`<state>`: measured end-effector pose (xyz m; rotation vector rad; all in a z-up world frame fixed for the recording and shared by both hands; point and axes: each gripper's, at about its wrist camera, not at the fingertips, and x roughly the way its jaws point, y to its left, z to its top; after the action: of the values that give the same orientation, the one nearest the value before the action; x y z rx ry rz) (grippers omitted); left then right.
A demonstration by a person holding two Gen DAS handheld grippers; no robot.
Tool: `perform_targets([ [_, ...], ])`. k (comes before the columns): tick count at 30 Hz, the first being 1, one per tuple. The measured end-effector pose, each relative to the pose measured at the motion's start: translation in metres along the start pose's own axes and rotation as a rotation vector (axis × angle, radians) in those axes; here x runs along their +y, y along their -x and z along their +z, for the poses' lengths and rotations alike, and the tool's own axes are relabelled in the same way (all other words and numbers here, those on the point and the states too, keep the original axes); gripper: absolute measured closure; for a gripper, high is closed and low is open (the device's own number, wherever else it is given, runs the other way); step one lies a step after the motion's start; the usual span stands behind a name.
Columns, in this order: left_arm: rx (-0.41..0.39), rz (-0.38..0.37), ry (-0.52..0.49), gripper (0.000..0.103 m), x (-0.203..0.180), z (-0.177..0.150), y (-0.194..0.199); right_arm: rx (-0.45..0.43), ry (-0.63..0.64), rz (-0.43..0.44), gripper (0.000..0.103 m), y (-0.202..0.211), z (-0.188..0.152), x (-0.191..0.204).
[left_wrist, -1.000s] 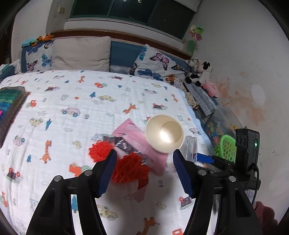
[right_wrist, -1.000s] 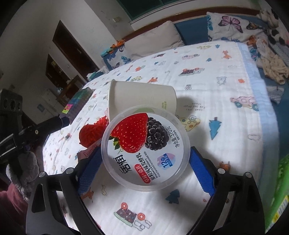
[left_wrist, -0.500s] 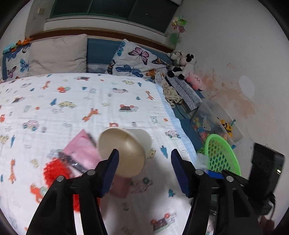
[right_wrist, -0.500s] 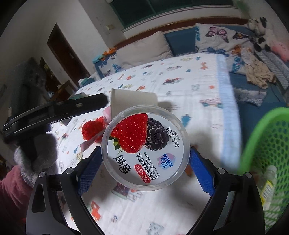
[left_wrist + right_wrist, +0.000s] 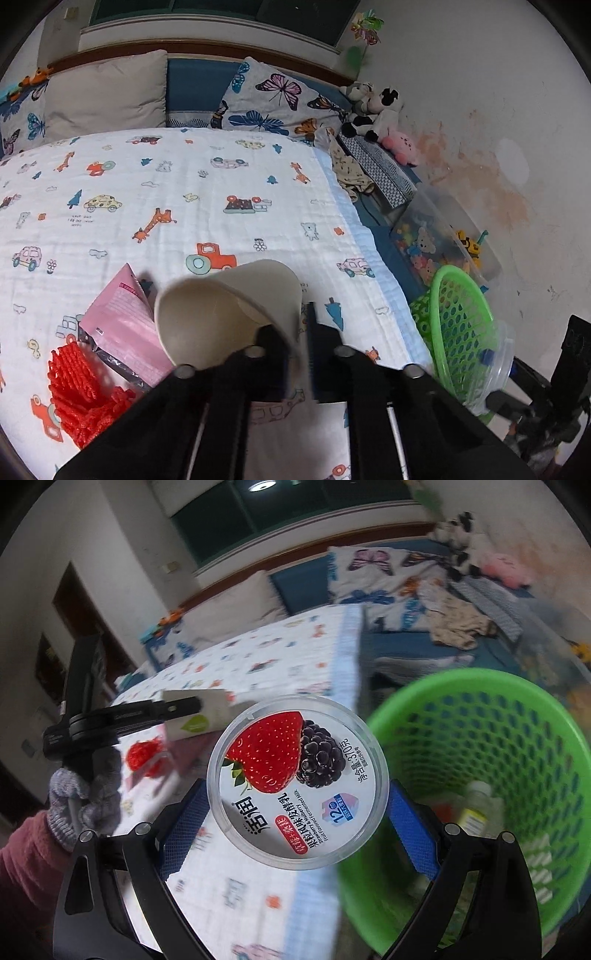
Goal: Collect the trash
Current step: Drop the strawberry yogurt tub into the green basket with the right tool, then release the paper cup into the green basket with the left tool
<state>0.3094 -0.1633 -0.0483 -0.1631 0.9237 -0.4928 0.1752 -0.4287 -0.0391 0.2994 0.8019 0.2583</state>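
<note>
Gripping the wall of a paper cup (image 5: 225,314) with our left gripper (image 5: 298,354), we have the jaws nearly together, one inside the mouth and one outside at the cup's 4 o'clock edge. The cup is tipped with its open mouth toward the camera, above the bed (image 5: 184,192). On the blanket at 8 o'clock of the cup lie a pink wrapper (image 5: 122,325) and, just beyond it, a red mesh net (image 5: 79,391).

Our right gripper (image 5: 295,814) is clamped on a yogurt tub (image 5: 297,781), its strawberry-and-blackberry lid facing the lens, one blue pad on either side. At 3 o'clock of the tub stands the green basket (image 5: 491,716), beside the bed's edge, with a small bottle (image 5: 474,805) inside. From the left wrist view the same basket (image 5: 458,332) sits at 3 o'clock.
</note>
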Motion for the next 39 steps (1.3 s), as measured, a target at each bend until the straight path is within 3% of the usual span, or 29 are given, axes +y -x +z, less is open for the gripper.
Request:
perform_targets([
  [6,-0.046,0.0,-0.034,0.1,-0.013,-0.004,0.02,-0.03,-0.073,-0.096,0.01,0.024,-0.007,-0.037],
  [17,-0.075,-0.136,-0.12,0.1,-0.079,-0.007,0.048,-0.034,-0.19,-0.262,0.009,0.046,-0.025,-0.093],
  [28,0.017,-0.221,-0.248,0.1,-0.167,-0.02,0.007,-0.062,-0.226,-0.298,0.007,0.064,-0.041,-0.113],
  [39,0.125,-0.23,-0.304,0.1,-0.208,-0.037,-0.041,-0.143,-0.175,-0.325,0.007,0.099,-0.047,-0.099],
])
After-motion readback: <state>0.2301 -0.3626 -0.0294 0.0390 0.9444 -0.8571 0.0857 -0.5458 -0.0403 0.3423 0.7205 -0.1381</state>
